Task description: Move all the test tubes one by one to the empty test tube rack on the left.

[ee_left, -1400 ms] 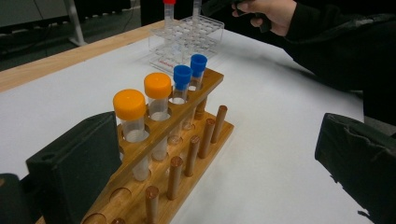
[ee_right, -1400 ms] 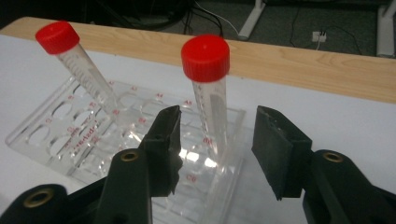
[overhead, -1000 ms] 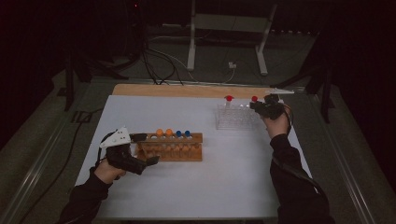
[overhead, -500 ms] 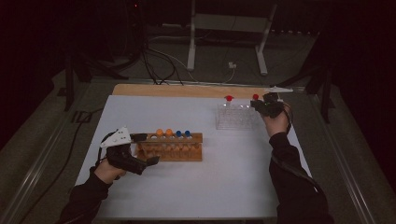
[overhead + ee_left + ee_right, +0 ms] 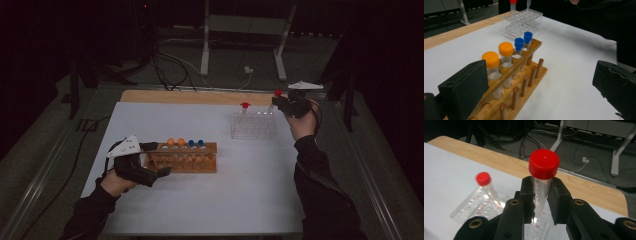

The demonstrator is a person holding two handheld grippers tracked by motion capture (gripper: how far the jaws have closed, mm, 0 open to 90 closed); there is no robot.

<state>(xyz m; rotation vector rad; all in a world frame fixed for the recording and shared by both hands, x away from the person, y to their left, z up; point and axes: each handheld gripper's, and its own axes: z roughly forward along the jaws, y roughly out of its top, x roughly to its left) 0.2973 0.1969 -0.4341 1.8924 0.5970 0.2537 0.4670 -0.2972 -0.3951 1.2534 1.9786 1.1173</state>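
The table [image 5: 250, 200] lies under a white sheet, its bare wooden edge showing along the far side. On it, toward my left, stands the wooden rack [image 5: 185, 159], holding two orange-capped tubes [image 5: 491, 65] and two blue-capped tubes [image 5: 523, 42] in a row along its back rail, with bare pegs in front. Farther off, toward my right, sits the clear plastic rack [image 5: 251, 125], with one red-capped tube [image 5: 244, 109] standing upright in it.

My left claw [image 5: 154, 159] is at the near end of the wooden rack, jaws spread wide on either side of that end; from the left gripper view, one pad sits just beside the first orange cap and the other stands well apart over the sheet, and I can't tell whether either touches the wood.

My right claw [image 5: 541, 202] is above the far right corner of the clear rack, pinching a second red-capped tube [image 5: 543, 180] by its clear body just below the cap. That tube hangs upright, its tip above the rack's wells, clear of them.
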